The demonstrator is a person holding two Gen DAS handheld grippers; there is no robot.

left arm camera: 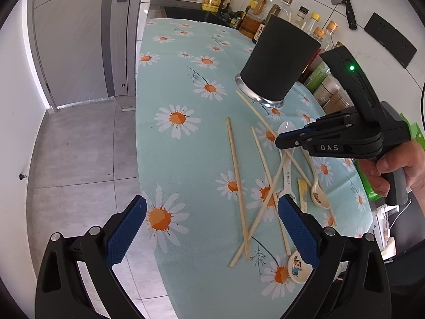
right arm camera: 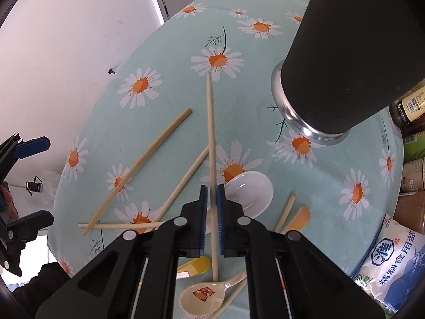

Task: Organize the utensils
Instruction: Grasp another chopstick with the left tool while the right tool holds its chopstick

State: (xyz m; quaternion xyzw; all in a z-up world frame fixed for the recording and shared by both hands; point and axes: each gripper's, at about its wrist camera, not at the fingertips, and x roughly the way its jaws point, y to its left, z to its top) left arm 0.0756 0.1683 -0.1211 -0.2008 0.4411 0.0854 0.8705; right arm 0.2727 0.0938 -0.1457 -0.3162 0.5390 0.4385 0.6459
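Here, at lower left of the left wrist view, the left gripper (left arm camera: 212,228) hangs with jaws wide apart and empty over crossed chopsticks (left arm camera: 261,207). At centre of the right wrist view, the right gripper (right arm camera: 212,207) clamps one chopstick (right arm camera: 211,133) near its middle. Upper right stands the black holder (right arm camera: 345,66). The thin stick could likely pivot or slip in the pads, snagging the white spoon (right arm camera: 251,190) beside it.
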